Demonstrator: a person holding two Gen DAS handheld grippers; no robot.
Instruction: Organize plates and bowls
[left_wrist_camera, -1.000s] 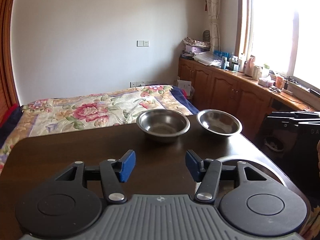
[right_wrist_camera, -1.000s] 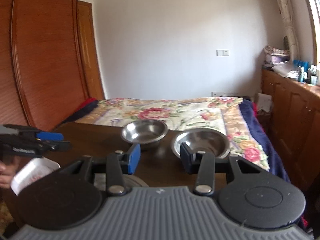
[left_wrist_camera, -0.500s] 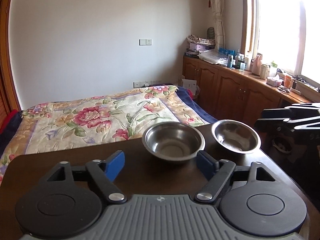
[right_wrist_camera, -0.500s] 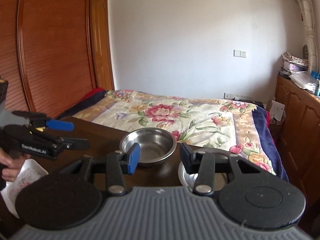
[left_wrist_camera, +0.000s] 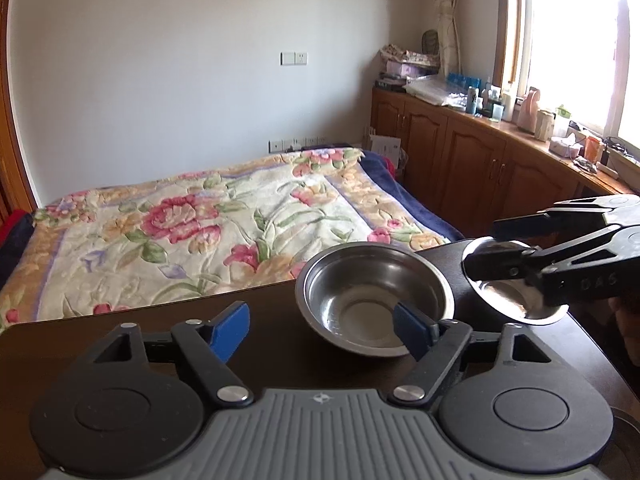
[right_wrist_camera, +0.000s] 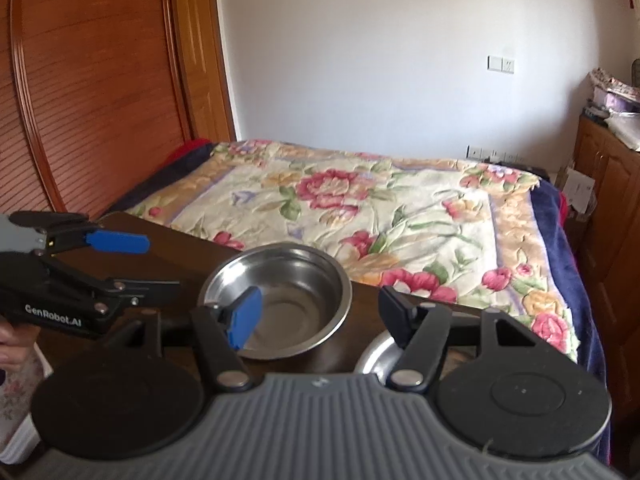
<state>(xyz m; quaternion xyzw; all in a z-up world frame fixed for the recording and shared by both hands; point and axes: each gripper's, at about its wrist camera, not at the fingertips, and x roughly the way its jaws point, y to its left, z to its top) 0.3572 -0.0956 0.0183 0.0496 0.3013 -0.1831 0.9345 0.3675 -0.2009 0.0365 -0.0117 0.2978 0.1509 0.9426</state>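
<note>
Two steel bowls stand side by side at the far edge of a dark wooden table (left_wrist_camera: 120, 340). My left gripper (left_wrist_camera: 320, 330) is open just short of the left bowl (left_wrist_camera: 374, 296); its right blue pad overlaps that bowl's near rim. The right bowl (left_wrist_camera: 516, 294) is partly covered by my right gripper (left_wrist_camera: 484, 246), which comes in from the right. In the right wrist view the right gripper (right_wrist_camera: 320, 316) is open, its left pad in front of the left bowl (right_wrist_camera: 280, 296) and its right finger over the right bowl (right_wrist_camera: 374, 354). The left gripper (right_wrist_camera: 162, 264) shows at the left.
A white floral-patterned dish (right_wrist_camera: 16, 392) lies at the table's near left, beside a hand (right_wrist_camera: 8, 344). Behind the table is a bed with a floral blanket (left_wrist_camera: 200, 232). Wooden cabinets (left_wrist_camera: 480, 160) with clutter run along the right under a window; a wooden wardrobe (right_wrist_camera: 80, 100) stands left.
Both grippers have moved forward up to the bowls. The left gripper's jaws spread wider, and the right gripper's jaws spread somewhat too. The bowls have not moved.
</note>
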